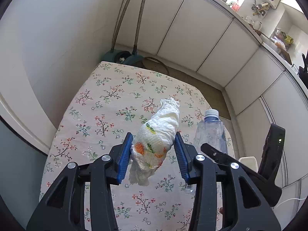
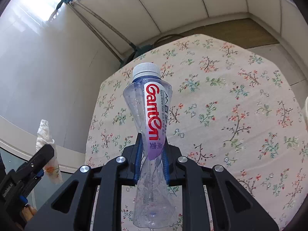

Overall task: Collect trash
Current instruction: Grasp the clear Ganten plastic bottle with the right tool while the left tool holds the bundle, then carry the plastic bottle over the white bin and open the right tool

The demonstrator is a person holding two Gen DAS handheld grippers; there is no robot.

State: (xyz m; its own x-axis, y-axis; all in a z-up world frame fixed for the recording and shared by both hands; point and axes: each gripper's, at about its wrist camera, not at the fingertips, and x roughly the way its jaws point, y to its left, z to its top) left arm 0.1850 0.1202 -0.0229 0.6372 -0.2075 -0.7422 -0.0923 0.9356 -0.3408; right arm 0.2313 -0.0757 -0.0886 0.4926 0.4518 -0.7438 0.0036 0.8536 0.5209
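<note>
My left gripper (image 1: 154, 144) is shut on a crumpled white paper towel (image 1: 157, 138) with orange and green print and holds it above the floral tablecloth (image 1: 100, 115). My right gripper (image 2: 152, 146) is shut on an empty clear plastic water bottle (image 2: 152, 115) with a white cap and a red-lettered label, squeezing its middle. The bottle also shows in the left wrist view (image 1: 210, 129), right of the towel. The towel and the left gripper show at the left edge of the right wrist view (image 2: 46, 144).
The table stands beside a white wall (image 1: 57, 38) with white cabinets (image 1: 211, 44) beyond it. Two mop handles (image 1: 134, 19) lean in the far corner over a teal dustpan (image 1: 123, 57). A white container's rim (image 1: 248, 161) shows beside the table's right edge.
</note>
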